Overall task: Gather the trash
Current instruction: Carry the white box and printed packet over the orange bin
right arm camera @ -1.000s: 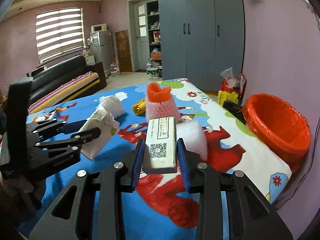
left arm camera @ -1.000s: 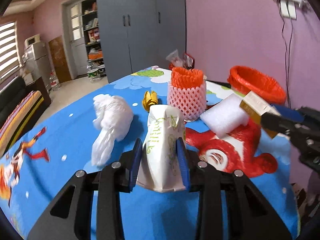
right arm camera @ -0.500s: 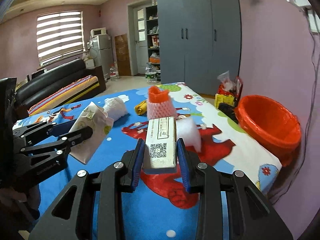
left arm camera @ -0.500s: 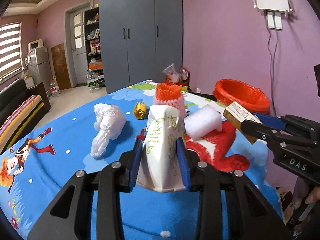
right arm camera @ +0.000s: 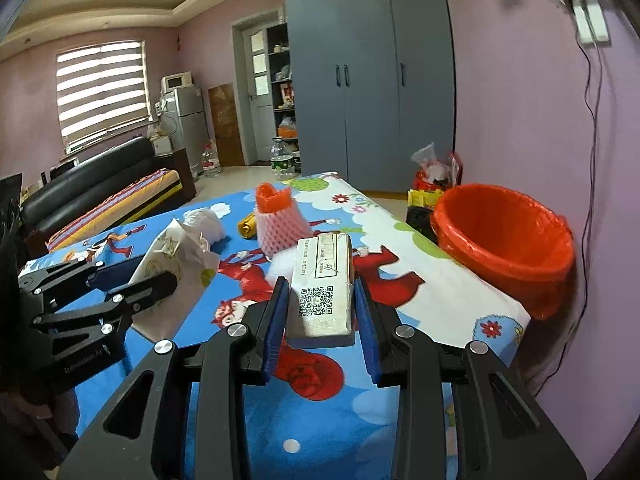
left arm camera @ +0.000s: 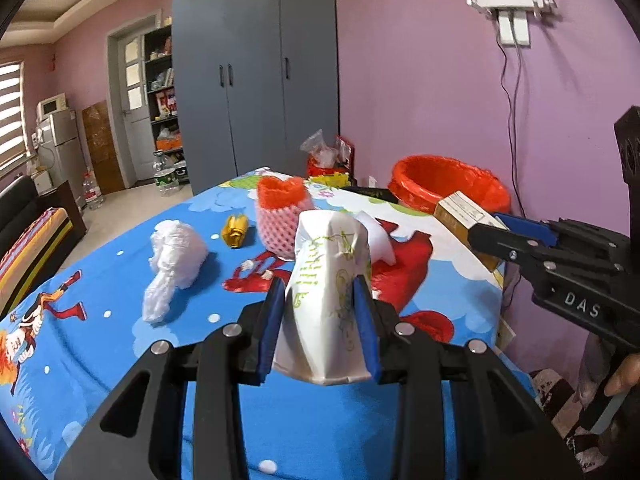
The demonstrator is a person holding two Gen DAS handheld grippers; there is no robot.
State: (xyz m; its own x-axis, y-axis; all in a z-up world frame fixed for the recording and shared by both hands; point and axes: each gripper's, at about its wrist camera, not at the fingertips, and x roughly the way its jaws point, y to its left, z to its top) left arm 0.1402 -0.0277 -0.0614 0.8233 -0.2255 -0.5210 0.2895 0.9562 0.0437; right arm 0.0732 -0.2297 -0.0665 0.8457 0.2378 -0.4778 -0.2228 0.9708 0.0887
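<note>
- Left gripper (left arm camera: 320, 320): jaws pinch a crumpled white bag (left arm camera: 330, 280) with green print, held up off the worktop (left arm camera: 100, 312).
- Right gripper (right arm camera: 322, 312): jaws clamp a small box (right arm camera: 325, 280), QR code facing the camera, also held clear of the worktop.
- Step, as judged: both pieces are picked and in carry toward the bin (right arm camera: 504, 236), orange-lined, sitting past the worktop's edge by the purple wall (right arm camera: 520, 100).
- Next move likely needs each load brought over the bin's rim before the jaws spread; the box is nearer the bin than the bag.
- Risk: the bag is soft and could sag or catch on the rim.
- Left on the worktop, away from the bin: foam net (left arm camera: 282, 220) in pink and orange, white foam pad (left arm camera: 376, 232) touching it, yellow wrapper (left arm camera: 236, 230), crumpled white plastic (left arm camera: 176, 256).
- Task looks under halfway done.
- Surface: blue cartoon-print cloth, flat.
- Room: grey wardrobe (left arm camera: 256, 72) beyond the bin, sofa (right arm camera: 92, 192) far from it, window blinds (right arm camera: 100, 92), fridge (right arm camera: 184, 120), open doorway.
</note>
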